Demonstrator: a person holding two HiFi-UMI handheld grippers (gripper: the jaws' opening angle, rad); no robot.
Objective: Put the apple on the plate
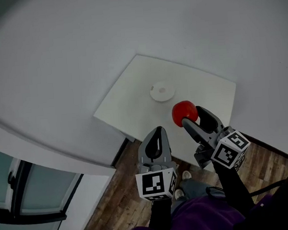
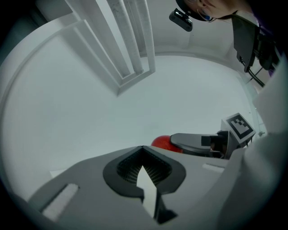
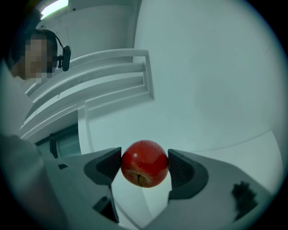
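Observation:
A red apple [image 1: 184, 113] is held in the air over the white table [image 1: 127, 96], with my right gripper [image 1: 190, 114] shut on it. In the right gripper view the apple [image 3: 144, 163] sits squeezed between both pads, stem end toward the camera. A small white plate [image 1: 161, 91] lies on the table just beyond and left of the apple. My left gripper [image 1: 157, 132] hovers near the table's front edge, shut with nothing in it. From the left gripper view a sliver of the apple [image 2: 161, 142] shows behind the right gripper [image 2: 177, 141].
The white table stands in a corner against white walls. Brown wooden floor [image 1: 126, 198] lies in front of it. A window frame [image 1: 34, 181] is at the lower left. White slatted panels [image 3: 103, 76] show on the wall behind.

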